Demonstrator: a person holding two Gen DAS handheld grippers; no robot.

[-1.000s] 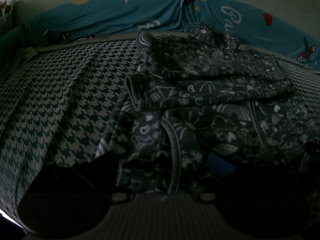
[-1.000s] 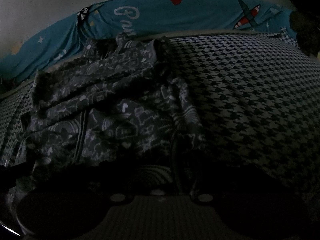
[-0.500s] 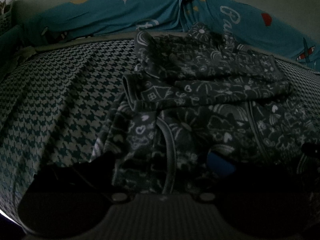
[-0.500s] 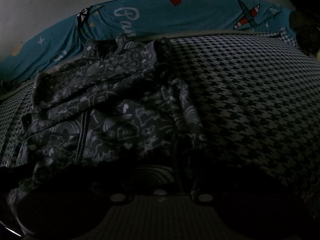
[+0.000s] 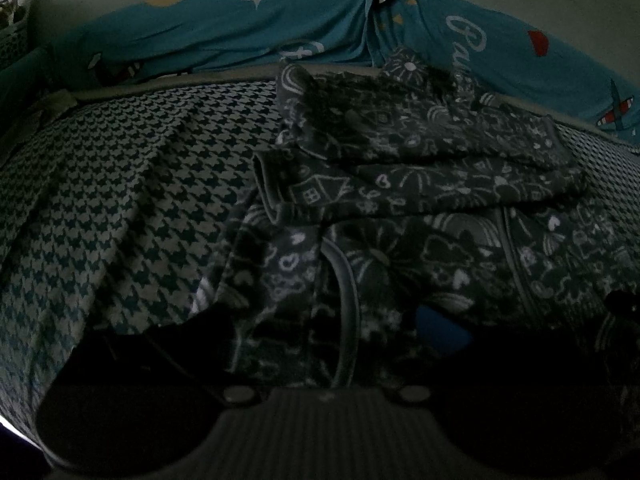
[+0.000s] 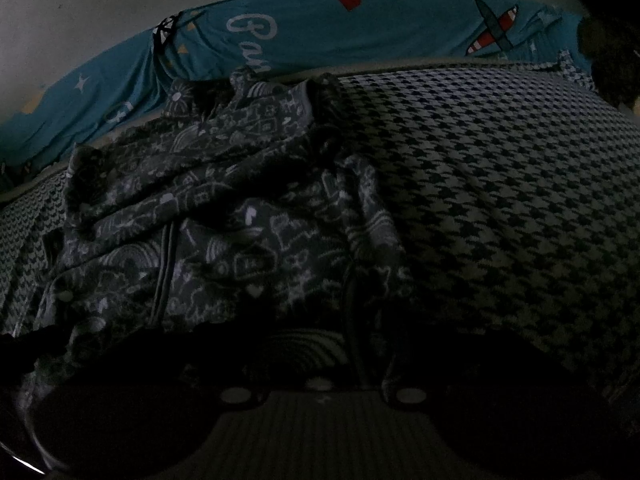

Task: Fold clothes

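Note:
A dark grey zip jacket printed with white doodles lies on the bed, both sleeves folded across its chest. It fills the left half of the right wrist view. My left gripper sits low at the jacket's near left hem. Its jaws are spread wide, with cloth lying between them and a blue pad showing on the right finger. At the near right hem my right gripper also stands with its jaws apart and fabric lying loose between them. The light is dim and the fingertips are mostly black shapes.
A houndstooth bed cover stretches out on both sides of the jacket. A teal printed sheet runs along the wall behind. Something dark sits at the far right corner.

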